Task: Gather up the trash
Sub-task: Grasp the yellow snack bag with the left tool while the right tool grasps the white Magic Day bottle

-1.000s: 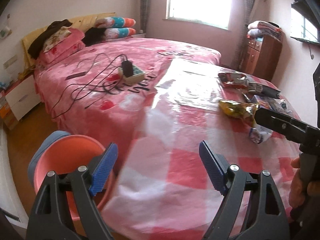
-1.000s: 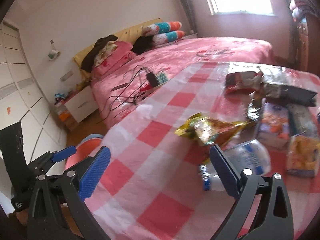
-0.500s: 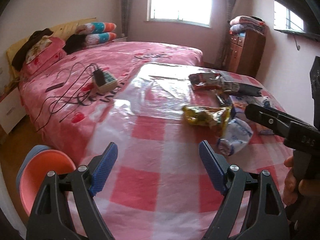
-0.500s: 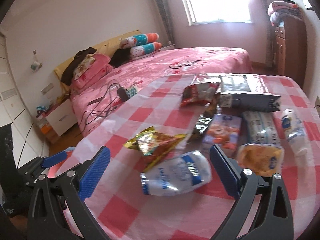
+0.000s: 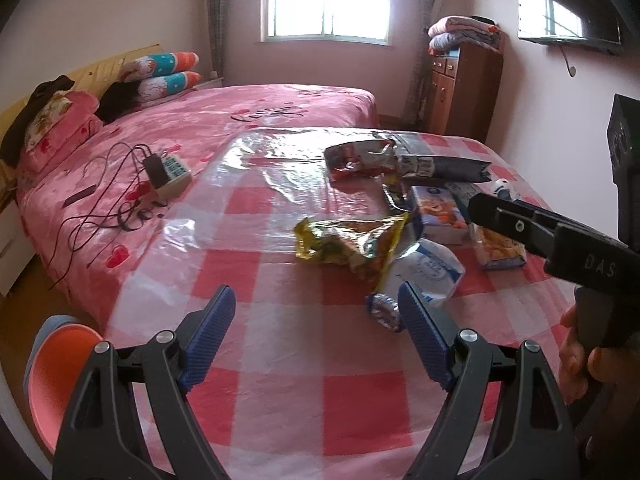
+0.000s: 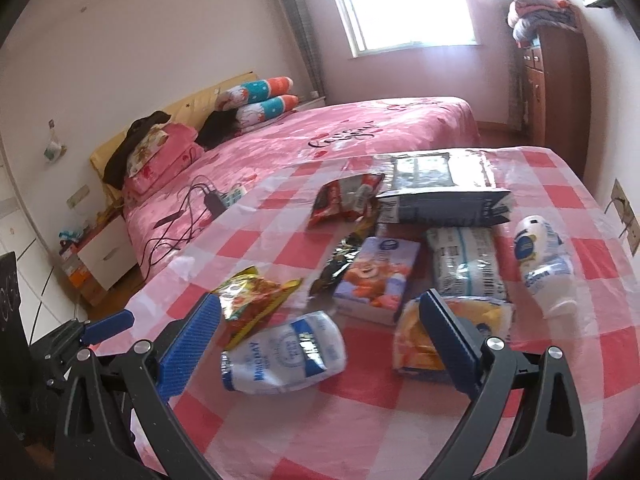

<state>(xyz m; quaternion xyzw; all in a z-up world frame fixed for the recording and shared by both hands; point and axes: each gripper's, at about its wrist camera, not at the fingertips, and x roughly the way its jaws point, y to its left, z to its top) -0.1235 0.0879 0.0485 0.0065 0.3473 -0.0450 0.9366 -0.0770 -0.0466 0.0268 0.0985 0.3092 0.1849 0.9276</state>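
hovering above the checked tablecloth point(image 5: 280, 352), the left gripper point(image 5: 316, 336) is holding its jaws apart, gripping nothing; the orange bin point(image 5: 56, 372) is sitting beside the table, contents not visible. in the right wrist view, the right gripper point(image 6: 320, 338) is gaping, unloaded, over the white pouch point(image 6: 284, 352) beside the yellow wrapper point(image 6: 252, 300).

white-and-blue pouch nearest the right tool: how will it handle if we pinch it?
The white-and-blue pouch looks crumpled and partly flattened, so probably soft, light and near empty, likely to fold between the pads. Its glossy film may slip. It lies flat on the checked tablecloth, so it is unlikely to roll. The right tool is open above it.
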